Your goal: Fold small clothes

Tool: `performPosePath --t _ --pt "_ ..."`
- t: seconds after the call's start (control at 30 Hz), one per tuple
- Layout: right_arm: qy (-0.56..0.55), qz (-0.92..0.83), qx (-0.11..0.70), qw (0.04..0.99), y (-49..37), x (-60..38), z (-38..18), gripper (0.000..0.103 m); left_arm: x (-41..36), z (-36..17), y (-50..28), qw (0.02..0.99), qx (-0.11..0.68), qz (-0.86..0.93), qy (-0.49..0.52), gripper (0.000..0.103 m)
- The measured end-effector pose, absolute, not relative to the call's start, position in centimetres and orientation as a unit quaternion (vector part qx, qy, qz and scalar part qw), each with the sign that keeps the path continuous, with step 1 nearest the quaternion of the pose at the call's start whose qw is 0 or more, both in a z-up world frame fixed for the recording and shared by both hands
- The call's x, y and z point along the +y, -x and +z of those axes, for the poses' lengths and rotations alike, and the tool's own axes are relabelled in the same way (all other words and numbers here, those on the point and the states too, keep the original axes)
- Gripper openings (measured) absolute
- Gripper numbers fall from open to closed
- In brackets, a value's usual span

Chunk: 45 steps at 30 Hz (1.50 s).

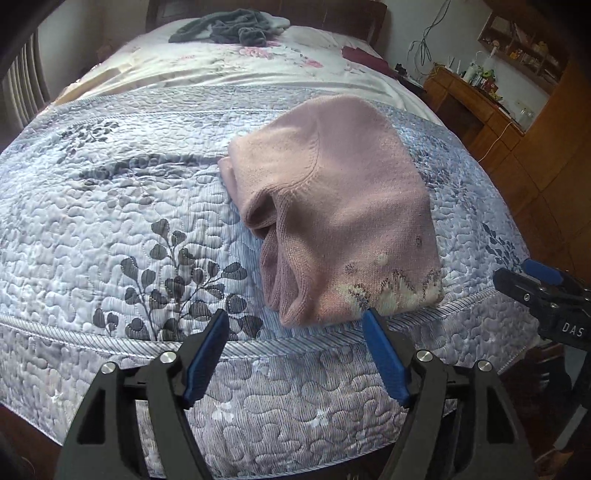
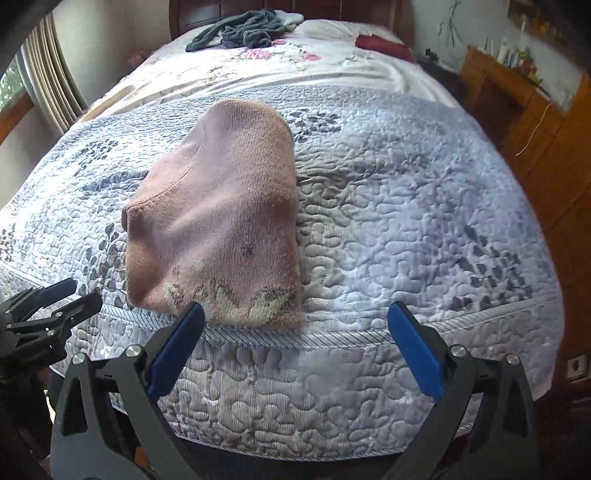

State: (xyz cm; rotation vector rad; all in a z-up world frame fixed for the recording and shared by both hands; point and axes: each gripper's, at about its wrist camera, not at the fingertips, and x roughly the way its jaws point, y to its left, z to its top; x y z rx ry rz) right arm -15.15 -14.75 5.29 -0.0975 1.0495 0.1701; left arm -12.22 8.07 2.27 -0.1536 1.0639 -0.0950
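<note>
Left wrist view: left gripper is hanging just off the near edge of the bed, jaws spread wide w/ nothing between them. The pink knit sweater sits right ahead of it and a bit to the right, on the blue quilted bedspread. Its near hem, the bit w/ the pale pattern, is almost at the right fingertip but I can't tell if it's actually touching.

From the right wrist cam, the right gripper is also wide open and empty. Sweater is ahead and to the left of it, near hem just past the left fingertip. You can see the other gripper poking in at the far left edge of that view, so both are parked side by side in front of the bed.

Imo the sweater already looks folded down into a compact bundle, sleeves tucked under on the left side, loose ribbed edges showing there. So either the fold is basically done, or one more fold/tidy is left. Can't say which.

If there's a next move, prob it needs each gripper to go fwd, pinch a near corner of the hem and carry it away toward the far end. The layers are thick, so the bite has to be deep or the top layer slips.

Grey clothes pile is way beyond, at the headboard end.
</note>
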Motion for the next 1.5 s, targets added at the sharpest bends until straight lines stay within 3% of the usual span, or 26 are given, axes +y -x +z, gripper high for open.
performPosePath --t 0.33,1.5 --pt "0.051 0.081 0.483 0.87 16.6 -14.9 7.7 0.1 7.6 3.7 13.4 0.866 0.496 -0.031 0.057 0.075" --pt "0.054 0.072 0.497 0.863 16.4 -14.6 6.4 0.1 6.8 4.3 13.5 0.873 0.485 -0.021 0.037 0.076"
